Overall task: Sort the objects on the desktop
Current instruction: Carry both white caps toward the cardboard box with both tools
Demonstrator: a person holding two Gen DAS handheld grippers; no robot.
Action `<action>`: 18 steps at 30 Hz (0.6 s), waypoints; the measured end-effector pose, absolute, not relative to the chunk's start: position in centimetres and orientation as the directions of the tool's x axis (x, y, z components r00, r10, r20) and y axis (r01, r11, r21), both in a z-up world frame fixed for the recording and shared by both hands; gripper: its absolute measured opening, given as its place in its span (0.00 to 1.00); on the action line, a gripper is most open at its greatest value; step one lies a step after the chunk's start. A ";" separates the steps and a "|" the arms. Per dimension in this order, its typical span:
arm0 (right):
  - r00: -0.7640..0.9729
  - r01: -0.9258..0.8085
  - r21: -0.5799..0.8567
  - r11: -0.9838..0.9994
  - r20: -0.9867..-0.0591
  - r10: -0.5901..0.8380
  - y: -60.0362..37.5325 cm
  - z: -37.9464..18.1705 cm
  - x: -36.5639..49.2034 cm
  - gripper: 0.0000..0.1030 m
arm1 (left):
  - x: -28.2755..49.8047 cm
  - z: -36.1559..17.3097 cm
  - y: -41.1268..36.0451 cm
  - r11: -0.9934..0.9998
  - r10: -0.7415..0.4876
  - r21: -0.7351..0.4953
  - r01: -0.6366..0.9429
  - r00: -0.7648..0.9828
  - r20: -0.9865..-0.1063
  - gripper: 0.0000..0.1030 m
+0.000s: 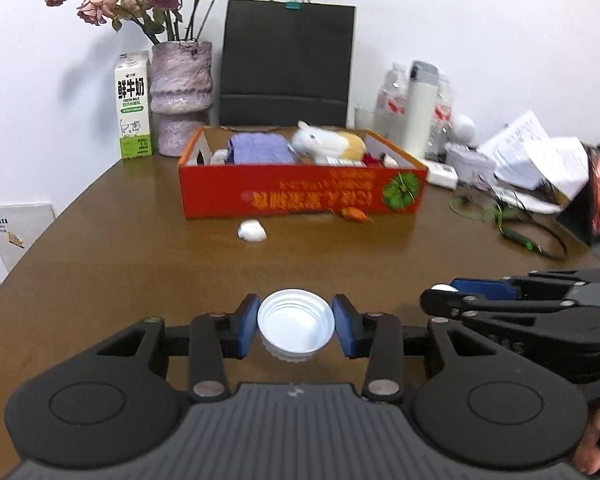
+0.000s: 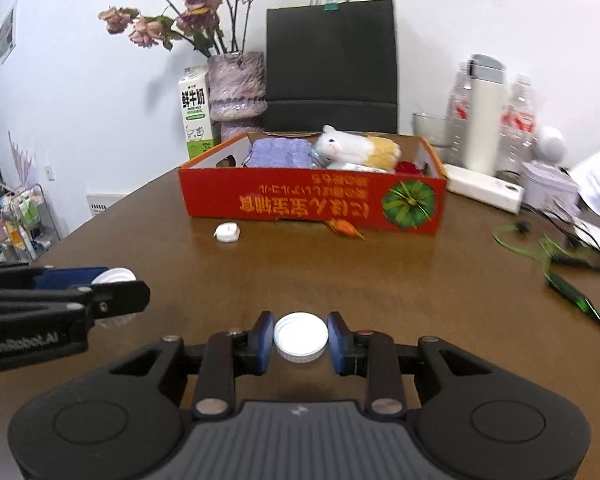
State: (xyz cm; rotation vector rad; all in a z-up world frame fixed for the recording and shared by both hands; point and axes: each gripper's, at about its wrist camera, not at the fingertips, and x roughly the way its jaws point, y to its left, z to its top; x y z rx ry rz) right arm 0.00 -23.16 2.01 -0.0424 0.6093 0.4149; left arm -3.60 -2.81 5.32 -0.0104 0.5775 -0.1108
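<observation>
My left gripper (image 1: pixel 296 330) is shut on a white cap (image 1: pixel 296 328), open side up, above the brown table (image 1: pixel 140 264). My right gripper (image 2: pixel 300 338) is shut on a second white cap (image 2: pixel 300 336), closed side up. The two grippers are side by side; the right one shows in the left wrist view (image 1: pixel 440 298), the left one in the right wrist view (image 2: pixel 120 280). A red cardboard box (image 1: pixel 300 194) stands ahead with a purple cloth (image 1: pixel 260 150) and a plush rabbit (image 1: pixel 328 144) inside. A small white object (image 1: pixel 252 232) and an orange carrot toy (image 1: pixel 354 214) lie before the box.
A milk carton (image 1: pixel 134 106), a vase of dried roses (image 1: pixel 180 96) and a black paper bag (image 1: pixel 286 64) stand behind the box. Bottles and a white flask (image 1: pixel 418 108), papers (image 1: pixel 528 152) and cables (image 1: pixel 520 232) crowd the right side.
</observation>
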 end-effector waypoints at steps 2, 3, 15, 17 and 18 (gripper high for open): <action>0.742 -0.389 0.078 0.918 -0.564 0.362 -24.0 2.0 -1.9 0.27 | -5.0 5.2 -2.9 0.994 -0.106 -0.046 0.097 0.828 -0.551 0.39; 0.743 -0.395 0.073 0.916 -0.561 0.365 -24.3 2.1 -2.8 0.27 | -5.7 5.3 -2.9 0.994 -0.107 -0.052 0.094 0.828 -0.550 0.39; 0.759 -0.378 0.078 0.923 -0.545 0.357 -25.9 1.9 -10.5 0.27 | -13.1 5.8 -1.7 0.998 -0.060 -0.059 0.034 0.852 -0.520 0.39; 0.764 -0.373 0.074 0.925 -0.541 0.351 -25.8 1.9 -11.0 0.27 | -13.2 5.8 -1.6 0.998 -0.052 -0.056 0.026 0.853 -0.519 0.39; 0.764 -0.374 0.071 0.925 -0.541 0.351 -25.8 1.8 -11.1 0.27 | -13.1 5.8 -1.6 0.998 -0.052 -0.060 0.024 0.852 -0.522 0.39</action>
